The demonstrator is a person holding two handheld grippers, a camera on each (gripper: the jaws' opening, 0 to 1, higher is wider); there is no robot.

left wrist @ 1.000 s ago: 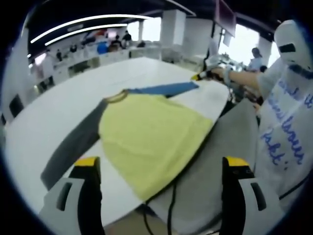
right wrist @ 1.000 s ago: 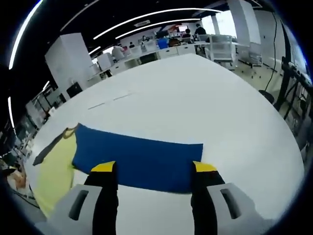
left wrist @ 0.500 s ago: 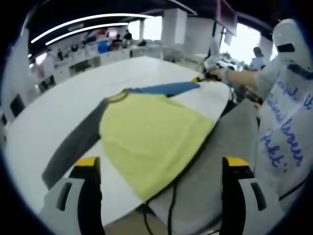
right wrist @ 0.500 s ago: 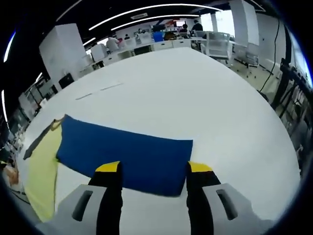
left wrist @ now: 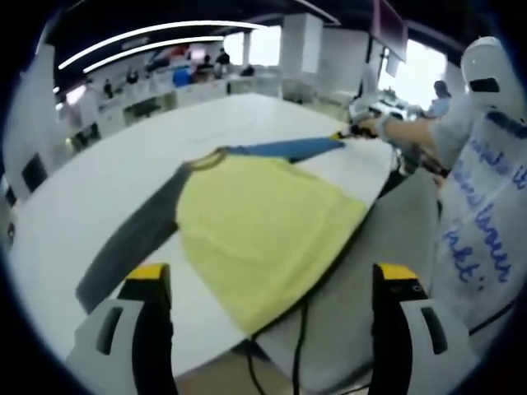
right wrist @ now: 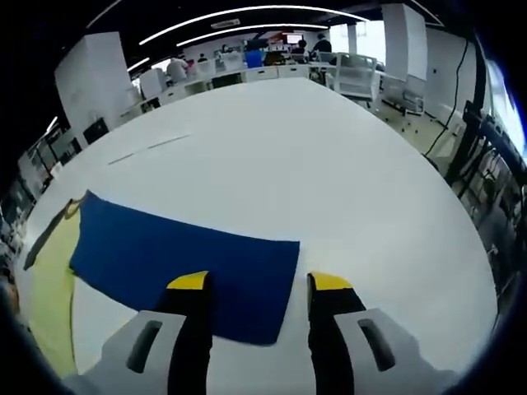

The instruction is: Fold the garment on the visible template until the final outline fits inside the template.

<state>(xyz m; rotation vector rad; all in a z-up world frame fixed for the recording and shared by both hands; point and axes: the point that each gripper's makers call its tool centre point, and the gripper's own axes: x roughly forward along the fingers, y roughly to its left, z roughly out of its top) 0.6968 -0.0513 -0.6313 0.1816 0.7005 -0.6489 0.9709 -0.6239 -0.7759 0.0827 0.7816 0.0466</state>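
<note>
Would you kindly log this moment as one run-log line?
garment: yellow shirt flat on white table, unfolded | right gripper open over blue sleeve cuff | left gripper open, off shirt

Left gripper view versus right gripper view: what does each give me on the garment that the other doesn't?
Left gripper view alone: the dark grey sleeve laid out flat, the near hem of the yellow shirt body at the white table's edge, and the right gripper at the blue sleeve's far end.

Right gripper view alone: the blue sleeve spread flat, its cuff end between the open jaws of the right gripper.

Both: yellow body, blue sleeve, table.
</note>
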